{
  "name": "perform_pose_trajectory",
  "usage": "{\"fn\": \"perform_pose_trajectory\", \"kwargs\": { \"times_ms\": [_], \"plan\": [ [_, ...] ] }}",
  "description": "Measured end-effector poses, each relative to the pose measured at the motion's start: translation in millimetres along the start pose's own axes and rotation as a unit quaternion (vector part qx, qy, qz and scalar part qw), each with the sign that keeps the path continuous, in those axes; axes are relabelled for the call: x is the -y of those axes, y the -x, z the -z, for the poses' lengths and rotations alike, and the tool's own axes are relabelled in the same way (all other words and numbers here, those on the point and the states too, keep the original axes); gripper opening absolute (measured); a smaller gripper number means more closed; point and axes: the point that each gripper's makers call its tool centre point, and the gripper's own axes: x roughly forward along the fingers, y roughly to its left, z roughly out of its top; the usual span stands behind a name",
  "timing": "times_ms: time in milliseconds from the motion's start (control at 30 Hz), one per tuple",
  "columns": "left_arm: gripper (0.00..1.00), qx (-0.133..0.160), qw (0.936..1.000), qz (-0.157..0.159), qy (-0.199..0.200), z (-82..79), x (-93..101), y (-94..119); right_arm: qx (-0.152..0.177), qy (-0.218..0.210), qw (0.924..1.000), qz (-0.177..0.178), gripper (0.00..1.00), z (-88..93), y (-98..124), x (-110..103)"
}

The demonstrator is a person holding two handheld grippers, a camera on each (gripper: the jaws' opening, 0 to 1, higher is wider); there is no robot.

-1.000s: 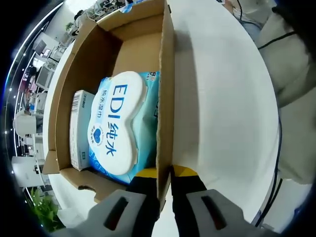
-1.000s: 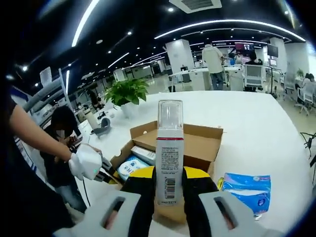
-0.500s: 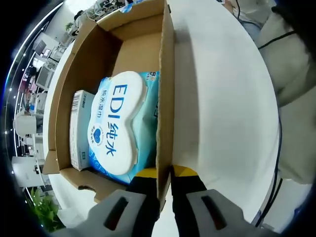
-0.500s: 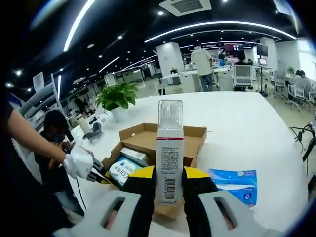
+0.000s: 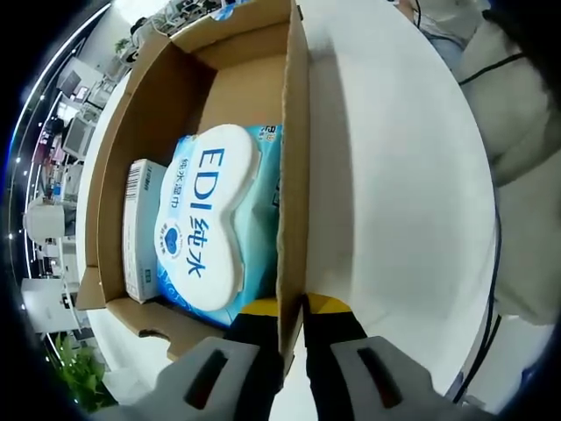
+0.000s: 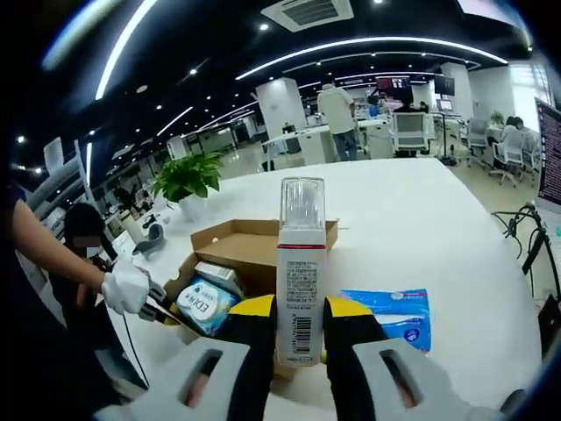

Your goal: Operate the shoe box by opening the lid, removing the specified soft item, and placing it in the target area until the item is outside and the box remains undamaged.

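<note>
While your left hand-held gripper [image 5: 294, 317] is clamped on the side wall of the open cardboard box [image 5: 294, 132], one jaw inside and one outside, your right hand-held gripper [image 6: 298, 326] grips a white pump bottle [image 6: 300, 281] upright between its jaws, clear cap on top and barcode facing you. In the left gripper view the box sits on the white table [image 5: 394, 175] and holds a pack of wet wipes [image 5: 210, 224] with a white lid printed in blue, lying flat against that gripped wall, with a small white carton [image 5: 140, 230] just beside it on the far side. In the right gripper view the bottle is lifted in front of the box, well clear of it, and a blue soft pack [image 6: 390, 314] lies on the table beside the box. Your gloved hand [image 6: 125, 289] holds the left tool at the box's near corner.
</note>
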Motion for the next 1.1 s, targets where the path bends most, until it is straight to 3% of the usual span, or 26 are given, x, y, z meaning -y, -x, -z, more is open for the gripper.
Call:
{"fn": "perform_pose_trajectory", "kwargs": {
  "times_ms": [567,1100],
  "plan": [
    [0.06,-0.001,1.0000,-0.001,-0.001,0.3,0.1,0,-0.010,-0.012,0.9992,0.038,0.17,18.3,14,24],
    [0.06,-0.003,1.0000,-0.001,-0.002,0.5,0.0,0,-0.011,-0.024,0.9935,0.111,0.17,29.4,37,71]
  ]
}}
